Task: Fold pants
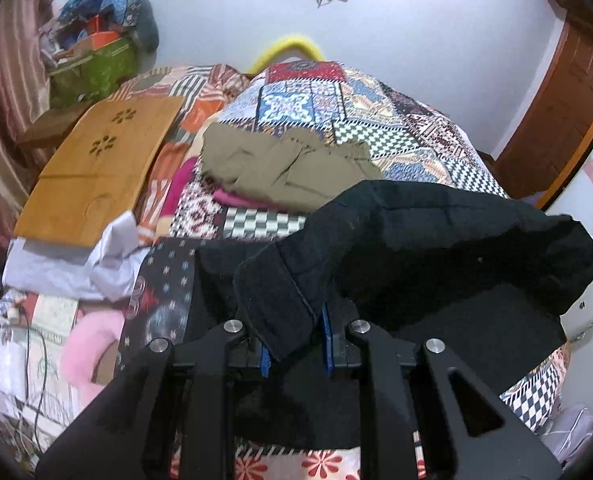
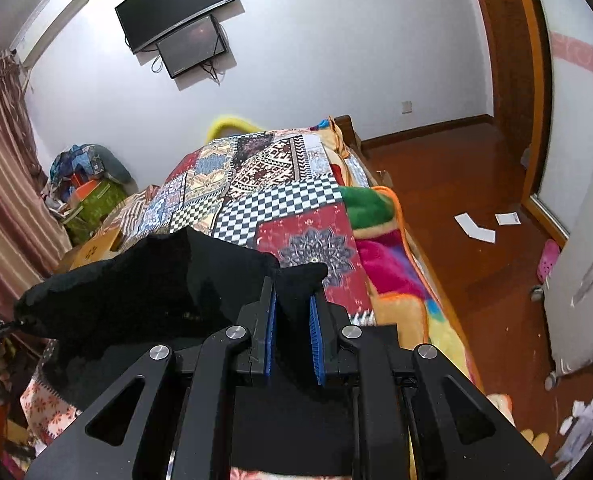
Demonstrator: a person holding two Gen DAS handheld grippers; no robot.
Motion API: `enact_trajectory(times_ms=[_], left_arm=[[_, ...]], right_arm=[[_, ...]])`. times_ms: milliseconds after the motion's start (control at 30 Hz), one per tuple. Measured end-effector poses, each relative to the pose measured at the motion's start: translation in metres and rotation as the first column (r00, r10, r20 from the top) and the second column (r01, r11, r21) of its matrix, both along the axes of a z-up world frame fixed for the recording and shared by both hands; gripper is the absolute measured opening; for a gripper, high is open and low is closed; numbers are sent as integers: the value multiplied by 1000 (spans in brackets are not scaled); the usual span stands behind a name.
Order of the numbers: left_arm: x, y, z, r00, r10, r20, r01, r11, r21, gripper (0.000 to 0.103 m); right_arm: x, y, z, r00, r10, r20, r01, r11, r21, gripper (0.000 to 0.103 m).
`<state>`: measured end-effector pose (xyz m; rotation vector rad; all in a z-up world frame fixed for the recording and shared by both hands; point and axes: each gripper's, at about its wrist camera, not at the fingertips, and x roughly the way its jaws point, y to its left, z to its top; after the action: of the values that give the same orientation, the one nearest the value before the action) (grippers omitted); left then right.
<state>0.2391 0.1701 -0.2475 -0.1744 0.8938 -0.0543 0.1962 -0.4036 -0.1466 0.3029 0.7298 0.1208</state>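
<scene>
At the far left of the left wrist view, a wooden lap board point(image 1: 100, 168) lay flat on the bed beside a striped curtain point(image 1: 4, 92), with a crumpled pale sheet point(image 1: 76, 260) at its near end. Further in, an olive-green garment point(image 1: 288, 164) sat bunched on the patchwork quilt point(image 1: 336, 100), well apart from your work.

Your left gripper point(image 1: 296, 344) was clamped on an edge of the black pants point(image 1: 436, 264), a thick hemmed fold pinched between the blue pads. From there the dark cloth stretched across to the right, lifted clear of the quilt and sagging in the middle (its lower part was too dark to read).

In the right wrist view, the same black pants point(image 2: 156, 292) hung as a raised band from the left edge to your right gripper point(image 2: 292, 320), which was closed on a bunched corner of the fabric; a small tip of cloth poked out past the fingers. Beyond it the patchwork quilt point(image 2: 280, 200) covered the bed, two dark screens point(image 2: 176, 20) hung on the wall, and to the right lay wooden floor point(image 2: 456, 200) with scattered white papers point(image 2: 476, 228).
</scene>
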Motion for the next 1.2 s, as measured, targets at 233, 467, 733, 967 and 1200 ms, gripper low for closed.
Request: enact_trajectory(times_ms=[233, 467, 733, 967, 1200], left_arm=[[-20, 6, -12, 999, 34, -9, -34, 999, -4, 19], [-29, 14, -30, 996, 53, -68, -52, 999, 16, 22], [-39, 18, -55, 991, 71, -117, -68, 997, 26, 26], [-51, 17, -73, 985, 76, -153, -72, 997, 37, 31], [-63, 12, -82, 981, 85, -173, -74, 995, 70, 36]], right_arm=[[-24, -6, 2, 1000, 8, 18, -8, 1000, 21, 13], [-38, -2, -17, 1000, 11, -16, -11, 1000, 25, 13], [-41, 1, -21, 999, 19, -27, -18, 999, 30, 13], [-44, 6, 12, 996, 35, 78, -34, 999, -17, 13], [-51, 2, -17, 1000, 21, 7, -21, 999, -44, 13]])
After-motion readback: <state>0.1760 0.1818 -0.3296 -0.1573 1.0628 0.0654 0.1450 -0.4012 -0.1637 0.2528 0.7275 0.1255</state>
